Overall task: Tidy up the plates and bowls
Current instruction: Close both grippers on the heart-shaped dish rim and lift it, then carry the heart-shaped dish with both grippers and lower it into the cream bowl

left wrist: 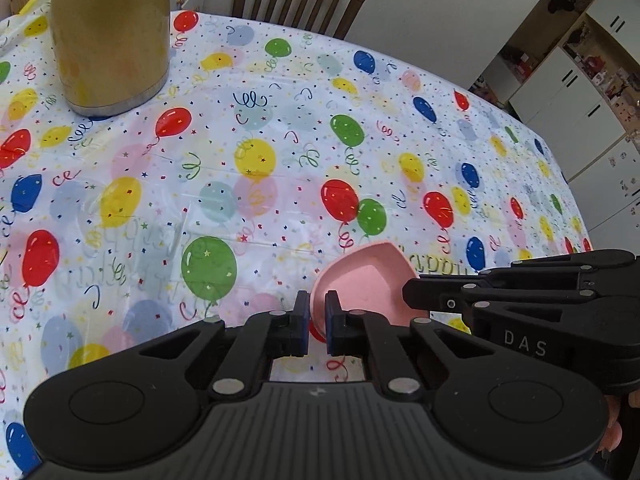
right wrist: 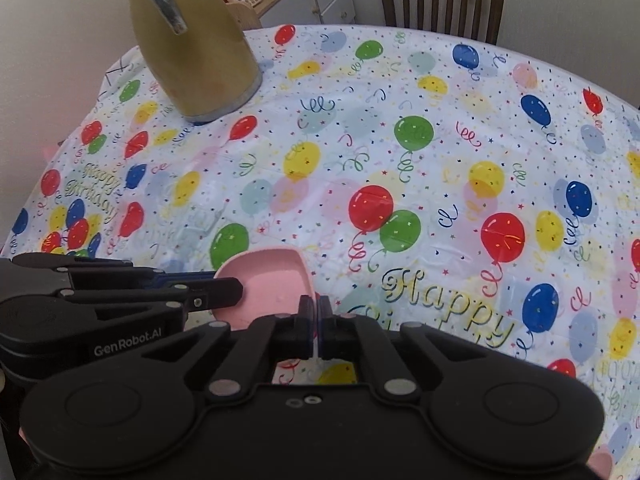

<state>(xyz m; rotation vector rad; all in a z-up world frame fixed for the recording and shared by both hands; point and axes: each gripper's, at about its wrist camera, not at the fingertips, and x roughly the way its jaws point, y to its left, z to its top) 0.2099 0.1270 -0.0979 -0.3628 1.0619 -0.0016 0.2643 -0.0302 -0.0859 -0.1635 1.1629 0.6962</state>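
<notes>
Two black handheld grippers sit side by side near the viewer, both angled steeply downward. The left gripper (left wrist: pixel 316 322) has its jaws pinched on the rim of a pink dish (left wrist: pixel 366 280). The right gripper (right wrist: pixel 318 326), just to its right, is clamped on the same dish's opposite rim.

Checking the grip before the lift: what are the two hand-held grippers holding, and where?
Both hold one pink dish: the left hand-held gripper and the right hand-held gripper each pinch its rim, on opposite sides.
</notes>
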